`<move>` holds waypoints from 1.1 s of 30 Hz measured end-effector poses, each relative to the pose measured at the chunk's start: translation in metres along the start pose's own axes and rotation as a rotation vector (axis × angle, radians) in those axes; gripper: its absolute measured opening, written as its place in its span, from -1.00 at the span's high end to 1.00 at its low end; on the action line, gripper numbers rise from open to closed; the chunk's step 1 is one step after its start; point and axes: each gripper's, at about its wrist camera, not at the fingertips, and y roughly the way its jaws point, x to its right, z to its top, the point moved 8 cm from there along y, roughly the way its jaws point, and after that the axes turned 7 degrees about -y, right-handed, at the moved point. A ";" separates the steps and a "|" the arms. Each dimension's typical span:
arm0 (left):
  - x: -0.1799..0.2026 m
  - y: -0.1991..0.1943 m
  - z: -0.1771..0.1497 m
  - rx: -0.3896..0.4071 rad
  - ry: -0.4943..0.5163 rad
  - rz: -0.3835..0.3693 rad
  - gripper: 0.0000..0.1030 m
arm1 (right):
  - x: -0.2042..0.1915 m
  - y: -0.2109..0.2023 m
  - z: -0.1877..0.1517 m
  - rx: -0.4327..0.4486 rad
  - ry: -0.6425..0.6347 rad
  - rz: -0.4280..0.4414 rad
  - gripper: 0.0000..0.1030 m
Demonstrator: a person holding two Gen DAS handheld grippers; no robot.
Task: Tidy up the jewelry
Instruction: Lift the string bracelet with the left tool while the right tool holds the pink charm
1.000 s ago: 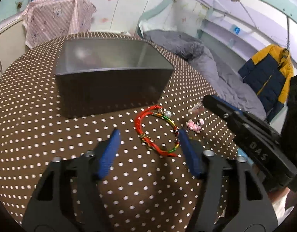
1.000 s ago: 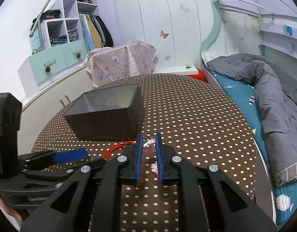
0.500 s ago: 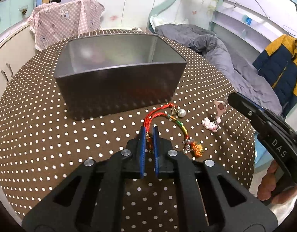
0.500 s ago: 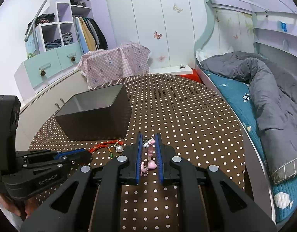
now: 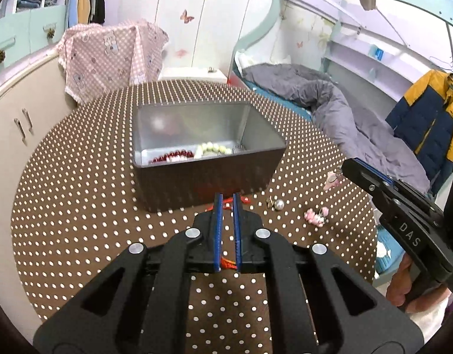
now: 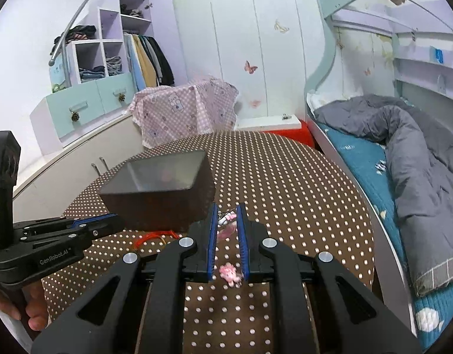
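The left tongs (image 5: pixel 226 199), spread wide around the red cord bracelet (image 5: pixel 228 262) a second ago, have closed on it and lifted; red cord shows pinched between the blue pads, the rest trailing to the bench (image 5: pixel 78 206) just ahead. Beyond sits the dark box (image 5: pixel 208 174), beads already inside. The dangling end, I'd say, could catch the box's near wall or slip out. The right tongs (image 6: pixel 226 215) hover nearly together, gripping nothing, above the pink charm (image 6: pixel 229 273).
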 end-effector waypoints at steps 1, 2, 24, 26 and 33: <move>0.001 -0.002 0.002 0.007 0.000 -0.001 0.86 | 0.000 0.000 0.002 0.005 -0.003 -0.002 0.78; 0.002 -0.005 0.005 0.016 0.004 -0.005 0.86 | -0.002 -0.001 0.005 0.013 -0.009 0.001 0.78; -0.010 0.022 -0.036 -0.183 -0.005 -0.013 0.85 | -0.015 0.005 0.002 -0.012 -0.025 0.034 0.78; -0.007 0.022 -0.038 -0.198 0.005 -0.006 0.85 | -0.015 0.006 0.000 -0.016 -0.021 0.037 0.78; 0.011 0.021 -0.040 -0.218 0.053 -0.053 0.85 | -0.015 0.003 0.001 -0.007 -0.023 0.039 0.78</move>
